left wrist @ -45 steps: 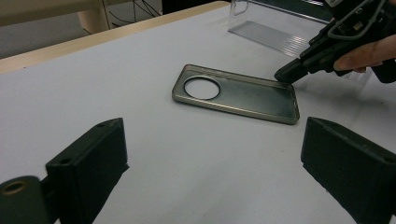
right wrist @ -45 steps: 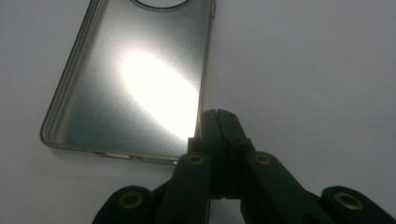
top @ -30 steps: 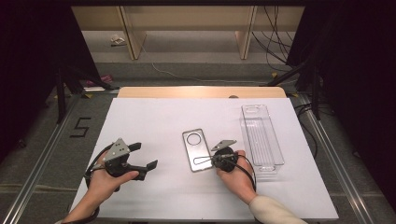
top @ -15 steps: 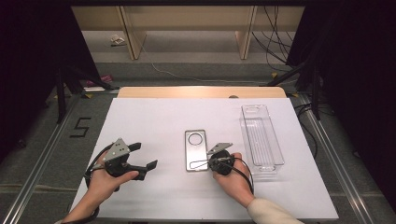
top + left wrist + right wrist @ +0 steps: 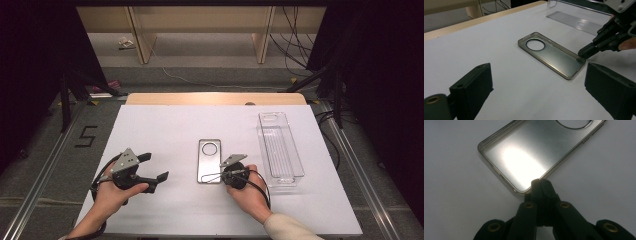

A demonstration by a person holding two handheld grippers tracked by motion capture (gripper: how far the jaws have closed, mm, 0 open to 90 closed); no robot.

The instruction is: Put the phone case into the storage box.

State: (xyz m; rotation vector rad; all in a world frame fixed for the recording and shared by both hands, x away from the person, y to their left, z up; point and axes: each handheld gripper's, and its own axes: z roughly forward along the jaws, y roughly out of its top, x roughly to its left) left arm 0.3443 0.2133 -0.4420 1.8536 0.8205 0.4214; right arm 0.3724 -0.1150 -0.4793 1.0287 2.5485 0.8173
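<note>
Two grippers: the right gripper point(image 5: 539, 185) pinches the near corner of the phone case point(image 5: 209, 161) at mid-counter point(image 5: 165, 125); the left gripper point(image 5: 152, 167) stands wide, holding nothing.

A white rectangular sheet point(image 5: 165, 125) covers the table; near its centre lies a grey translucent phone case point(image 5: 209, 161) with a round camera hole at its twelve o'clock end; at three o'clock of the case, apart from it, sits a clear plastic oblong tray point(image 5: 280, 148); the right gripper point(image 5: 223, 172), held in a hand at five o'clock of the case, has its tips at the case's near right corner; the left gripper point(image 5: 155, 167), at nine o'clock and well apart, shows spread jaws.
</note>
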